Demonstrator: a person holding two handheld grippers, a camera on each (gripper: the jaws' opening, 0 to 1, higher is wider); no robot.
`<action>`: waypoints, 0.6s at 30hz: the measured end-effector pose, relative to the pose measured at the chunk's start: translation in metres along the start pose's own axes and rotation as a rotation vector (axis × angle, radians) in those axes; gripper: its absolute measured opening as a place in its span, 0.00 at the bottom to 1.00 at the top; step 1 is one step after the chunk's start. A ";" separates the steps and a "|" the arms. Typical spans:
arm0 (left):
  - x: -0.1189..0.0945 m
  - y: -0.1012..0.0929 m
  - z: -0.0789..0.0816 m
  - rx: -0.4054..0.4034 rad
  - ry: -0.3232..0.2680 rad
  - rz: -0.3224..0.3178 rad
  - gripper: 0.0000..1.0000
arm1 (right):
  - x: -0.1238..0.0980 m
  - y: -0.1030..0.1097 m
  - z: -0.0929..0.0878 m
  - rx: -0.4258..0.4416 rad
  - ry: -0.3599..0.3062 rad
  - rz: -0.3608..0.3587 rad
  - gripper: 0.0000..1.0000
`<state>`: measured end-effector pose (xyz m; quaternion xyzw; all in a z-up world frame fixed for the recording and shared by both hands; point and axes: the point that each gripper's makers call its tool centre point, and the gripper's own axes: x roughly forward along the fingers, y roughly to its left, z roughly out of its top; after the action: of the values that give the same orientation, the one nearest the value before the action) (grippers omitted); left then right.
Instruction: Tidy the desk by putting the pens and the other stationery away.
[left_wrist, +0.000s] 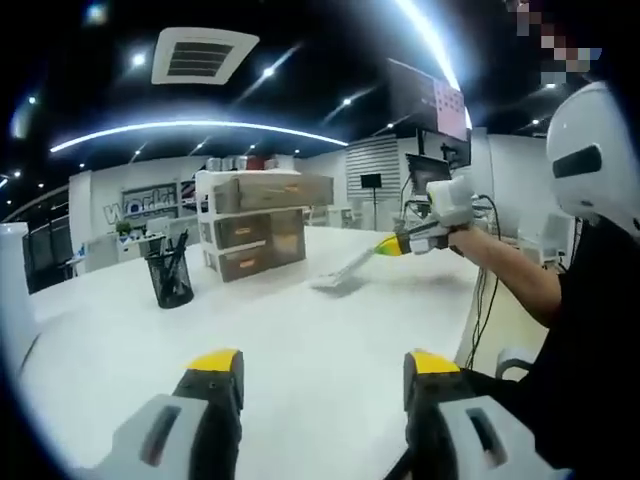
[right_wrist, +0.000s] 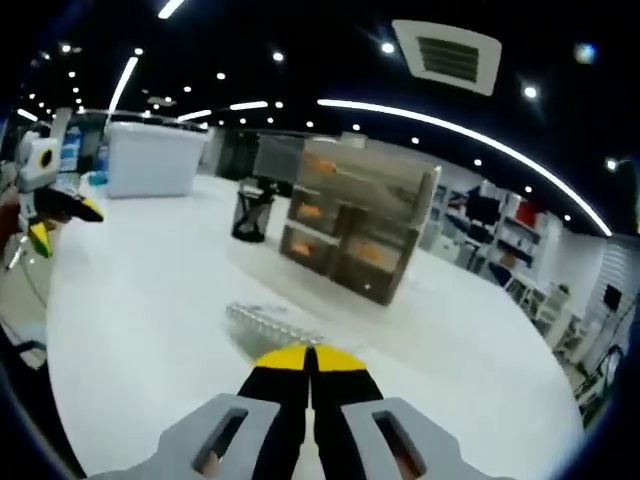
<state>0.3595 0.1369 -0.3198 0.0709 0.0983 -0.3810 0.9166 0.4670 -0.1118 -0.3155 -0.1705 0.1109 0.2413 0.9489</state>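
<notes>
Two yellow-tipped tools work above a white bench (left_wrist: 300, 350).

Left tool (left_wrist: 322, 372) hovers with jaws wide apart, empty. Right tool (right_wrist: 309, 362) is closed on a clear ruler (right_wrist: 268, 322). Behind stand a drawer unit (right_wrist: 355, 230) and, beside it, a black mesh pen cup (left_wrist: 169, 277).

I see open desk (left_wrist: 300, 350) ahead of me; only the drawer unit (left_wrist: 252, 235) and mesh pen cup (left_wrist: 170, 278) stand farther back.
</notes>
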 end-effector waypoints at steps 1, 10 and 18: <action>0.001 0.000 0.000 0.001 0.000 -0.001 0.65 | 0.000 0.001 0.002 -0.010 -0.001 -0.004 0.00; 0.016 -0.002 0.006 0.049 0.003 -0.005 0.65 | 0.000 0.010 0.019 -0.123 0.015 -0.045 0.00; 0.036 -0.007 0.012 0.118 0.013 -0.018 0.65 | -0.003 0.018 0.029 -0.171 0.022 -0.060 0.00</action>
<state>0.3812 0.1052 -0.3174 0.1266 0.0821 -0.3940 0.9066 0.4588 -0.0870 -0.2931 -0.2567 0.0952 0.2196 0.9364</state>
